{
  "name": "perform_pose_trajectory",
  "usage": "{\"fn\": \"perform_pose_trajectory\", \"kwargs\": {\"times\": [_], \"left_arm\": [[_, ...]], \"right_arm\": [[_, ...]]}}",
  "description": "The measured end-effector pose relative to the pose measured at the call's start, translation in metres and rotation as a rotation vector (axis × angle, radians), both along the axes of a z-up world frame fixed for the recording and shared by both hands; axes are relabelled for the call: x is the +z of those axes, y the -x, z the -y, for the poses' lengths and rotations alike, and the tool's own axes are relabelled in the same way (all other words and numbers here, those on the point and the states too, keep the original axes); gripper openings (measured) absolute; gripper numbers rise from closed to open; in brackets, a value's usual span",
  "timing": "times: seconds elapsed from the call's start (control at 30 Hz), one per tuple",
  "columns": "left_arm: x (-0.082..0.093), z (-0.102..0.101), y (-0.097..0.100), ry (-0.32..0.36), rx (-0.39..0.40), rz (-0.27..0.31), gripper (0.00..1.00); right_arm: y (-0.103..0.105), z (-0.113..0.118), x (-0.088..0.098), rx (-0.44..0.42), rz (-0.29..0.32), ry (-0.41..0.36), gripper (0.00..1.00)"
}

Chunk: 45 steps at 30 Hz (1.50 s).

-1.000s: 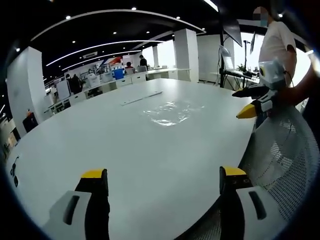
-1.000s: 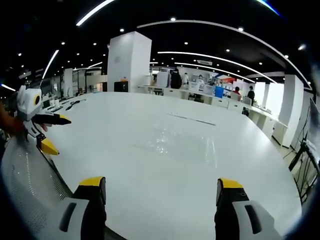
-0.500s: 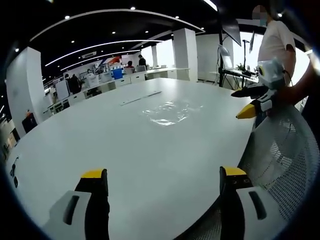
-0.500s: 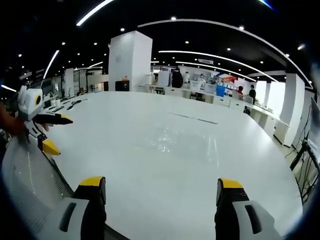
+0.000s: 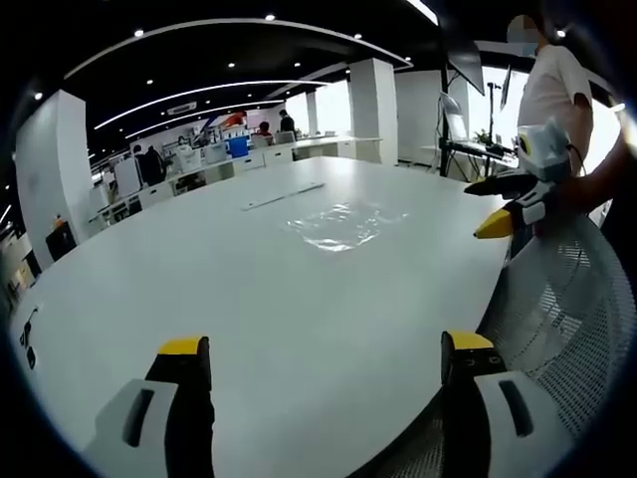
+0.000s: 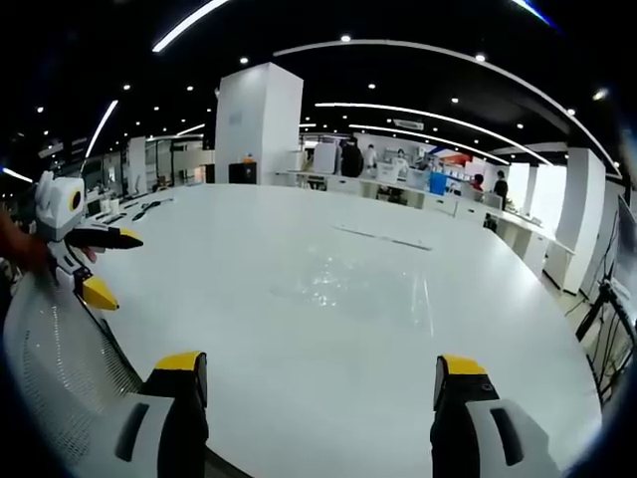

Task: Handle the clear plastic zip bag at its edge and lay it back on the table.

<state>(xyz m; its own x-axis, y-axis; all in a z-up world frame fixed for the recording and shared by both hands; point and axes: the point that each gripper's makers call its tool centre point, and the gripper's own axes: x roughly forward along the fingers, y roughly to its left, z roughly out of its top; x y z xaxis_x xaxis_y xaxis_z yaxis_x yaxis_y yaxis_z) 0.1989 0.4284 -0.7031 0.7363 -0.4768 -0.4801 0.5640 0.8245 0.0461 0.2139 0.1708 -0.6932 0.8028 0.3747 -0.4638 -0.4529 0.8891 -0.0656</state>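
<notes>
The clear plastic zip bag (image 5: 338, 225) lies flat on the big white table (image 5: 199, 279), well ahead of both grippers; in the right gripper view the bag (image 6: 343, 282) is a faint glossy patch. My left gripper (image 5: 320, 351) stands open near the table's front edge, with nothing between its jaws. My right gripper (image 6: 320, 365) is open too and holds nothing. The right gripper (image 5: 503, 204) also appears at the right of the left gripper view, held by a hand. At the left of the right gripper view the left gripper (image 6: 100, 264) hangs over the table's edge.
A mesh chair back (image 5: 557, 319) stands at the table's near edge, also seen as a chair back (image 6: 55, 368). A long thin strip (image 5: 282, 195) lies beyond the bag. A person (image 5: 552, 85) stands at the right. Desks, columns and people are far behind.
Both views have shifted very slightly; the bag lies still and both grippers remain open.
</notes>
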Motion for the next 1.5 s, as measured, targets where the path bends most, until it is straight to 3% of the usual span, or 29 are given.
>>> {"fn": "perform_pose_trajectory", "kwargs": {"times": [0.23, 0.43, 0.6, 1.0, 1.27, 1.5], "left_arm": [[0.000, 0.001, 0.001, -0.014, -0.008, -0.013, 0.99], [0.001, -0.001, -0.003, -0.068, -0.031, -0.018, 0.98], [0.012, -0.004, -0.011, -0.111, -0.041, -0.008, 0.97], [0.034, 0.008, -0.018, -0.094, -0.050, 0.008, 0.96], [0.030, 0.014, -0.016, -0.088, -0.070, -0.044, 0.97], [0.038, 0.021, -0.013, -0.079, -0.090, -0.056, 0.95]], "right_arm": [[-0.001, 0.002, -0.001, 0.004, -0.006, 0.009, 0.96], [-0.003, -0.003, 0.003, 0.033, -0.017, 0.017, 0.97], [-0.011, -0.008, 0.005, 0.064, -0.026, 0.021, 0.96], [-0.035, -0.035, 0.017, 0.160, -0.034, 0.068, 0.88], [-0.051, -0.045, 0.014, 0.190, -0.083, 0.079, 0.86], [-0.067, -0.059, 0.010, 0.206, -0.119, 0.073, 0.82]]}}
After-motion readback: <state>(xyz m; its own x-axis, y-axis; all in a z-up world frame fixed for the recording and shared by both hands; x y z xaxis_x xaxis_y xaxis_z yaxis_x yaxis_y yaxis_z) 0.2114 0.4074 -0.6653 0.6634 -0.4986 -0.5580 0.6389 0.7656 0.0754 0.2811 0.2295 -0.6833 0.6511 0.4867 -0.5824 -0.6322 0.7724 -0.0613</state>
